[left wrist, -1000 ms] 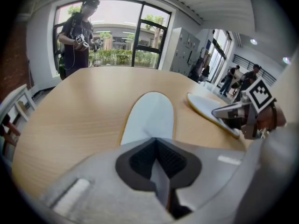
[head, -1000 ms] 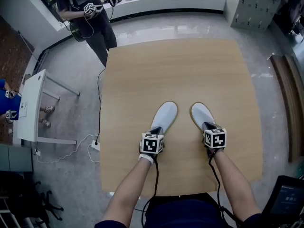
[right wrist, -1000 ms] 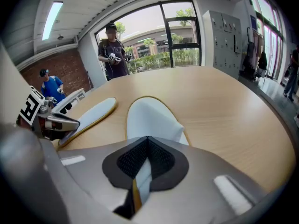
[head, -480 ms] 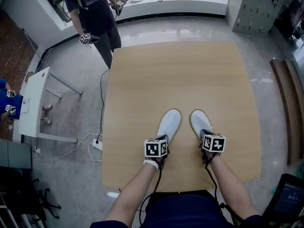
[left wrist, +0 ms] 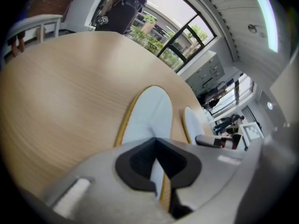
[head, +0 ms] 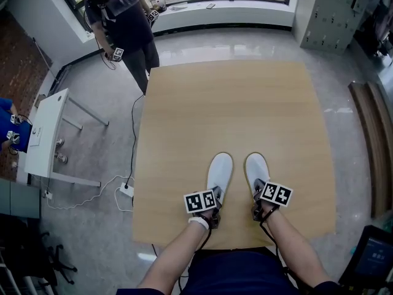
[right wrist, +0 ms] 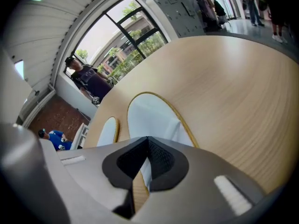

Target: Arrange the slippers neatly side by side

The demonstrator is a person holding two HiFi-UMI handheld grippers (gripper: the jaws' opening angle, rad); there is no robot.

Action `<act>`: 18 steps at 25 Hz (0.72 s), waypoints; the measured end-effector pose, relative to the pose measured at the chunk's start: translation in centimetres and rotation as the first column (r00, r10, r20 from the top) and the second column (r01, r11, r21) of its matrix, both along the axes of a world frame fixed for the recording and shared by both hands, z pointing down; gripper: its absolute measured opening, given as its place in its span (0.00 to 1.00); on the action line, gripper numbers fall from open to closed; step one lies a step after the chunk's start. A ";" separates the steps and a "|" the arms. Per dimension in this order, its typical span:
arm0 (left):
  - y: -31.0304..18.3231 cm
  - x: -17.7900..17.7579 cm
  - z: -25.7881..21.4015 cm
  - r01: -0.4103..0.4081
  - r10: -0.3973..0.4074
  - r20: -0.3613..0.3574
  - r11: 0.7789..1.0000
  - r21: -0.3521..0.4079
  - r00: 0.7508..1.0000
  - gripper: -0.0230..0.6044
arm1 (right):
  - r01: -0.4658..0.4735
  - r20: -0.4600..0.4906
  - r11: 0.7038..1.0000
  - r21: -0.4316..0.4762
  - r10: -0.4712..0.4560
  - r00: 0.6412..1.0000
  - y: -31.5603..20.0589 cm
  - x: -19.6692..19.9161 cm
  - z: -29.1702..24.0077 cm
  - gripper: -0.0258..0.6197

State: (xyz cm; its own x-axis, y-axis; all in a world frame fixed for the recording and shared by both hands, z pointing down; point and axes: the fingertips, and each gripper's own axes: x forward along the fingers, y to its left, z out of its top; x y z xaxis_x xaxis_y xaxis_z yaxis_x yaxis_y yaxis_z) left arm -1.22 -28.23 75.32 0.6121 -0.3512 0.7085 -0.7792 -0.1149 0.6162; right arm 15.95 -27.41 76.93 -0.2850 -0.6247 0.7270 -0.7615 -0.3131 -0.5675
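White, tan-rimmed, the left slipper and right slipper lie on the wooden table toward its 6 o'clock edge, just beside each other with a narrow strip of wood between. Change noted over the last second: the toes had converged, the left aimed near 1 o'clock and the right near 11; both now aim close to 12 o'clock, and the pair has been drawn back toward me. The left gripper has its jaws clamped on the heel rim of the left slipper; the right gripper likewise has its jaws closed on the heel rim of the right slipper. I judge the alignment essentially achieved, the right toe perhaps a shade inward. Remaining: release both heels without disturbing the pair. A person stands off the table at 11 o'clock.
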 end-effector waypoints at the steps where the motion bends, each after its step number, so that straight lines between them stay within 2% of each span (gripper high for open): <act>1: 0.3 0.0 0.1 0.031 -0.031 -0.019 0.999 -0.015 0.999 0.04 | -0.019 0.011 1.000 0.001 0.019 1.000 0.2 -0.2 0.0 0.05; 3: 0.9 0.2 0.1 0.082 -0.084 -0.051 0.996 -0.039 0.995 0.04 | -0.045 0.022 0.999 0.002 0.045 0.999 0.6 -0.5 0.0 0.05; 6: 1.7 0.6 0.1 0.114 -0.119 -0.077 0.991 -0.066 0.990 0.04 | -0.083 0.061 0.996 -0.013 0.084 0.995 1.2 -1.4 0.0 0.05; 11: 3.3 1.4 0.1 0.131 -0.146 -0.117 0.984 -0.122 0.982 0.04 | -0.094 0.111 0.995 -0.036 0.098 0.989 2.0 -3.5 0.0 0.05; 18: 4.2 2.3 0.1 0.117 -0.137 -0.134 0.982 -0.148 0.981 0.04 | -0.134 0.164 0.990 -0.052 0.141 0.976 2.5 -5.2 0.0 0.05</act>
